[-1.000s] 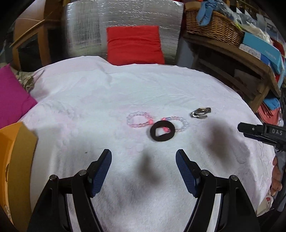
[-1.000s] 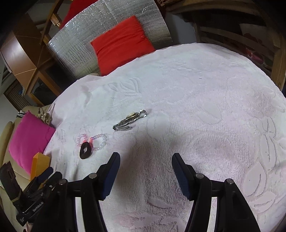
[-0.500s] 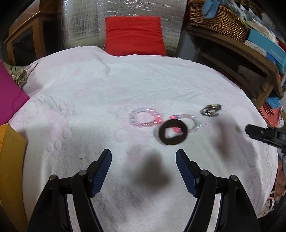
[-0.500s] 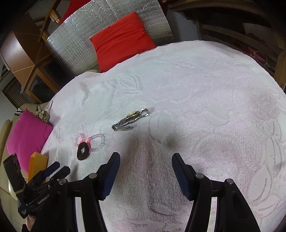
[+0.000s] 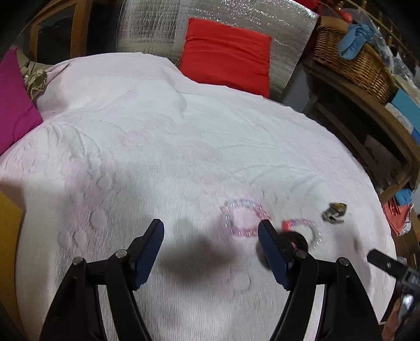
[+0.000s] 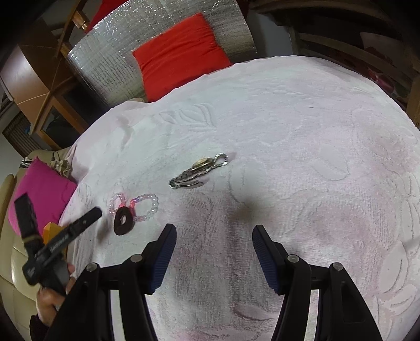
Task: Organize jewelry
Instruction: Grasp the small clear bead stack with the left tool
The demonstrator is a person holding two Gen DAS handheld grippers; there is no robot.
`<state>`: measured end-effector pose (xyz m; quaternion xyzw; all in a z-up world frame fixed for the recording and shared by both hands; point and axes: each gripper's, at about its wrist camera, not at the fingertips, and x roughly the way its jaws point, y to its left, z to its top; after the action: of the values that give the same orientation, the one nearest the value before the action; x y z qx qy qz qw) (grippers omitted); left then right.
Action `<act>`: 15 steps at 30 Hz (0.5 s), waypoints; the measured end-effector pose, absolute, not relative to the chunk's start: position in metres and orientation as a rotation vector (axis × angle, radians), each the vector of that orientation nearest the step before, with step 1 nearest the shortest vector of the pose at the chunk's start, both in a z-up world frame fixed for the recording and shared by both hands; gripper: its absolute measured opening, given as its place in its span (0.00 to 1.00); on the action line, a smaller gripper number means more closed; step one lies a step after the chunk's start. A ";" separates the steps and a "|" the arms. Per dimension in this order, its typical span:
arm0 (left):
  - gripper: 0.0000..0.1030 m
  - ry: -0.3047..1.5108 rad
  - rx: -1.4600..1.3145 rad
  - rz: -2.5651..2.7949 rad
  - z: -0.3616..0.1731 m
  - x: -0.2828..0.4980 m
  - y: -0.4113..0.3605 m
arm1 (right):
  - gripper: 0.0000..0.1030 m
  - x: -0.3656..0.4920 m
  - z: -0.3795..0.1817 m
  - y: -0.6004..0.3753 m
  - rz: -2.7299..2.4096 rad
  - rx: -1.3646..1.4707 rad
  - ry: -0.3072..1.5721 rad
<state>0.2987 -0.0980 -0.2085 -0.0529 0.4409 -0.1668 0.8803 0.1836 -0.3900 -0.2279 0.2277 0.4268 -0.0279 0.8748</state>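
On a pale pink embossed cloth (image 6: 302, 131) lie two clear bead bracelets, a black hair ring and a metal watch. In the right wrist view I see the watch (image 6: 199, 171), the right bracelet (image 6: 147, 207), the left bracelet (image 6: 116, 200) and the black ring (image 6: 124, 220) overlapping them. In the blurred left wrist view the left bracelet (image 5: 242, 219) lies just ahead of my right finger; the black ring (image 5: 298, 240) is partly hidden behind it; the watch (image 5: 334, 211) is further right. My left gripper (image 5: 211, 236) is open and empty. My right gripper (image 6: 214, 245) is open and empty, short of the watch.
A red cushion (image 5: 227, 49) leans on a silver foil panel (image 5: 157, 23) at the back. A magenta cushion (image 5: 13, 105) and an orange box (image 6: 51, 230) are at the left. A wooden shelf with a wicker basket (image 5: 351, 57) stands at the right.
My left gripper has moved forward and to the left, so the bracelets and black ring now sit close by its right finger. The right gripper has held nearly still.
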 end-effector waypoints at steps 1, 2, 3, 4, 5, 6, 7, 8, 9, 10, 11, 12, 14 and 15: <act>0.72 0.921 -0.115 -0.351 -0.210 0.302 -0.100 | 0.62 0.184 -0.228 -0.389 -0.057 0.475 0.891; 0.70 0.932 -0.112 -0.349 -0.212 0.307 -0.103 | 0.62 0.185 -0.228 -0.387 -0.055 0.473 0.891; 0.68 0.941 -0.106 -0.348 -0.213 0.311 -0.106 | 0.62 0.186 -0.229 -0.386 -0.055 0.472 0.892; 0.63 0.952 -0.096 -0.353 -0.215 0.313 -0.109 | 0.62 0.186 -0.229 -0.384 -0.054 0.471 0.894; 0.55 0.973 -0.078 -0.358 -0.218 0.316 -0.112 | 0.62 0.187 -0.230 -0.383 -0.052 0.468 0.896; 0.52 0.997 -0.048 -0.356 -0.223 0.317 -0.117 | 0.62 0.188 -0.230 -0.382 -0.052 0.466 0.897; 0.51 0.993 -0.010 -0.346 -0.225 0.317 -0.122 | 0.62 0.189 -0.230 -0.381 -0.052 0.463 0.898; 0.47 0.981 0.015 -0.349 -0.224 0.316 -0.124 | 0.62 0.189 -0.230 -0.380 -0.053 0.463 0.898; 0.42 0.978 0.027 -0.358 -0.223 0.315 -0.126 | 0.62 0.190 -0.230 -0.379 -0.051 0.463 0.898; 0.26 0.977 0.027 -0.372 -0.222 0.314 -0.126 | 0.62 0.191 -0.230 -0.379 -0.050 0.466 0.898; 0.08 0.977 0.023 -0.378 -0.221 0.314 -0.124 | 0.62 0.192 -0.230 -0.378 -0.050 0.469 0.896; 0.08 0.979 0.024 -0.383 -0.221 0.313 -0.123 | 0.62 0.193 -0.230 -0.376 -0.047 0.469 0.895; 0.07 0.967 0.043 -0.393 -0.220 0.308 -0.121 | 0.62 0.194 -0.229 -0.372 -0.045 0.462 0.891; 0.07 0.961 0.068 -0.389 -0.220 0.305 -0.121 | 0.62 0.195 -0.228 -0.371 -0.044 0.454 0.889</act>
<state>0.3048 -0.1213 -0.2196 0.0325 0.4590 -0.1858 0.8682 0.1948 -0.3705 -0.2278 0.2178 0.4261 -0.0210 0.8778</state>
